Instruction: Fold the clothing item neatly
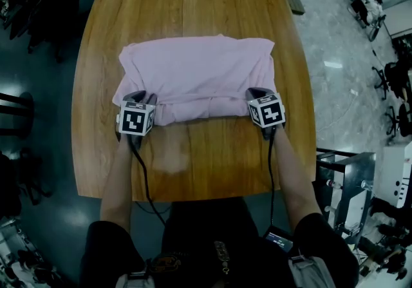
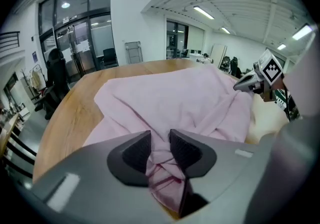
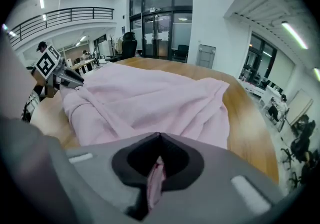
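From the head view, a pink shirt (image 1: 199, 74) lies on a round-cornered wooden table (image 1: 193, 164). It sits in the middle of the table, a bit toward the far side, and looks folded into a wide, flat shape. The left gripper (image 1: 139, 97) is at the near left corner of the shirt. The right gripper (image 1: 257, 95) is at the near right corner. Both point down and away from the person, whose two arms reach out over the near part of the table.

In the left gripper view, the left gripper (image 2: 160, 150) has a thick, twisted bunch of the pink shirt (image 2: 180, 102) between its two dark pads. The pads squeeze the bunch from both sides, so there is a gap between them filled with cloth. The rest of the shirt spreads out ahead over the table (image 2: 65, 118). The right gripper (image 2: 255, 81) shows at the far right, at the shirt's edge.

In the right gripper view, the right gripper (image 3: 159, 154) has its pads pressed tight together — only a thin strip of pink cloth is pinched there and hangs below them. The shirt (image 3: 150, 100) lies ahead on the table (image 3: 250, 118), and the left gripper (image 3: 65, 80) shows at the left.
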Motion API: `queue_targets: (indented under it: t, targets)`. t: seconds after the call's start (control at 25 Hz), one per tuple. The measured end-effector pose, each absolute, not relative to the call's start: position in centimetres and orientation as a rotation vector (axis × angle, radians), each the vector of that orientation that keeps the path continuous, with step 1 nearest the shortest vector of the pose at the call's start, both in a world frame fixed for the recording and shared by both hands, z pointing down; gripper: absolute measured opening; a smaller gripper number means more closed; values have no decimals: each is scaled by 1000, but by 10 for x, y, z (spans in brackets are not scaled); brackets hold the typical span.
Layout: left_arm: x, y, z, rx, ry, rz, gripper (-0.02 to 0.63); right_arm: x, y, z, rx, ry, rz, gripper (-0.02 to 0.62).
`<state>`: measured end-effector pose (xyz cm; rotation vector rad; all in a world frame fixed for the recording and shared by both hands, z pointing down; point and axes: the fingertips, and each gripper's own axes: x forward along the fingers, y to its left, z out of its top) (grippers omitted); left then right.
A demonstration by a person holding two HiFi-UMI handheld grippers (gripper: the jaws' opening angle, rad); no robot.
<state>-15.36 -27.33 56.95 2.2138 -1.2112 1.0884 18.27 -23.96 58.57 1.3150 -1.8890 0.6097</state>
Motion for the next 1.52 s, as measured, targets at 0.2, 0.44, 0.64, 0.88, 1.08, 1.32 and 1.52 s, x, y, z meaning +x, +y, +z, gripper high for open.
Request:
queue_targets:
  t: [0.2,0.44,0.64,0.88,1.08,1.32,1.52]
  targets:
    - [-152,-274,559,2225,-1273,983,132,186,-242,584,1360,-1881,608,3]
    - [-145,-253,518,2264,-1349,862,134,165,-226,523,1417,-2012,567,3]
    - [-120,-209,468,2347,-1402,701,132,143,-188,472,1444,-2208,512,3]
    - [-78,-130,403,2451,-1469,504,8,112,-119,414,1403,-2453,483,2]
    - [-43,-65,364,2518,-1467,405,8,100,-61,376,1342,-2535,371,2]
    - [-20,-7,334,2571,-1454,378,8,86,-1,347,1310,-2601,329,2]
    - [-17,24,320,2593,-1433,350,8,77,34,336,1318,-2658,356,2]
